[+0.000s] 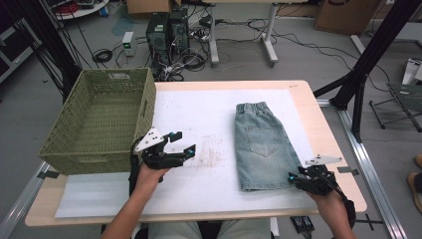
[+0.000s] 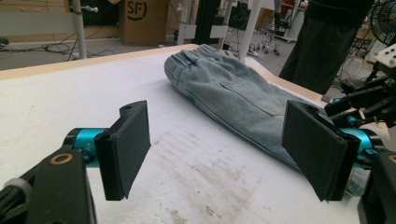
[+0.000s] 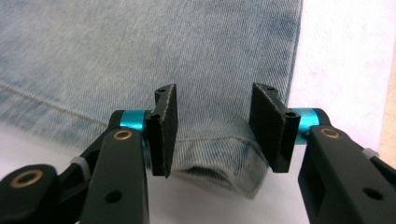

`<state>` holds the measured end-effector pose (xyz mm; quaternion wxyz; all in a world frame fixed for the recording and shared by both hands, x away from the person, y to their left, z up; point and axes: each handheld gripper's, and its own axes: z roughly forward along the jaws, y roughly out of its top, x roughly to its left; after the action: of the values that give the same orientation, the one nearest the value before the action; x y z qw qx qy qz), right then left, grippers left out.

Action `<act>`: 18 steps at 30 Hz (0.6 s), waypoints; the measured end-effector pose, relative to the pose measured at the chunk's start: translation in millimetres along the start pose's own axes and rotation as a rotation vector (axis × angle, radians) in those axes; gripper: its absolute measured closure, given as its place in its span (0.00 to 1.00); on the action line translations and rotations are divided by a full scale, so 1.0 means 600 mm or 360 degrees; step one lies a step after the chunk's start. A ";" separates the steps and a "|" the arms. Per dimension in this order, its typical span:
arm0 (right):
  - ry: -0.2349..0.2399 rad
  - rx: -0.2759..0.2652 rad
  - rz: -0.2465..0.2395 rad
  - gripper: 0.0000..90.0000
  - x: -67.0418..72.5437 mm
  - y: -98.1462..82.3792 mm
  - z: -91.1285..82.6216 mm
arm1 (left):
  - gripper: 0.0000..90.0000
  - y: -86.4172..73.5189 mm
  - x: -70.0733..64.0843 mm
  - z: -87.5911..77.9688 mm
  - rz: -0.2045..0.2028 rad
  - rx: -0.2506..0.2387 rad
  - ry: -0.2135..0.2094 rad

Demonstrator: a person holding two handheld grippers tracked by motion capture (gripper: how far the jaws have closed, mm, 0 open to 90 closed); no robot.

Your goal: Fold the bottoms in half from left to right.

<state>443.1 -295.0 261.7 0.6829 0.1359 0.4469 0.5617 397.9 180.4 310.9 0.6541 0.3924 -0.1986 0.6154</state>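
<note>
High view: a green woven basket, rectangular with slotted handle openings in its walls, sits on the far left part of the table, overhanging the white foam mat; its inside holds nothing. To the right of the basket, well apart from it, a pair of light blue denim shorts lies flat on the mat, elastic gathered waistband at the far end, a stitched back pocket facing up, hems toward the person. The mat is matte white with a brownish scuffed stain between the basket and the shorts. The table top is pale wood with rounded corners.

The left gripper hovers just beside the basket's near right corner, its black jaws spread wide; in the left gripper view the flat rubbery pads stand far apart over the stained mat, with the shorts beyond them.

The right gripper sits at the shorts' near right hem corner. In the right gripper view its jaws are moderately apart, straddling the faded, twill-textured hem without closing on it.
</note>
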 end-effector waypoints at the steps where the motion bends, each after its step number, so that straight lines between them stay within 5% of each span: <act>1: 0.0026 -0.0004 0.0018 0.56 -0.001 -0.001 -0.005 | 0.27 0.001 0.000 -0.001 -0.0003 -0.0007 0.0002; 4: 0.0072 -0.0035 0.0058 0.53 -0.007 0.000 -0.010 | 0.27 0.000 0.000 0.000 -0.0002 -0.0004 0.0004; 5: 0.0118 -0.0175 0.0140 0.52 -0.014 0.005 -0.022 | 0.27 0.000 0.000 0.001 0.0003 0.0006 -0.0002; 8: 0.0101 -0.0290 0.0152 0.52 -0.016 0.026 -0.026 | 0.27 -0.001 -0.002 0.003 0.0009 0.0008 -0.0008; 13: 0.0058 -0.0259 0.0123 0.41 -0.012 0.083 0.011 | 0.27 -0.001 -0.002 0.003 0.0007 0.0007 -0.0011; 18: 0.0103 -0.0153 0.0128 0.35 0.000 0.126 0.065 | 0.27 -0.001 -0.002 0.004 0.0010 0.0007 -0.0021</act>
<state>424.0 -257.6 335.4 0.6506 0.1025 0.4354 0.6137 398.8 177.9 311.1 0.6501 0.3973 -0.2028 0.6152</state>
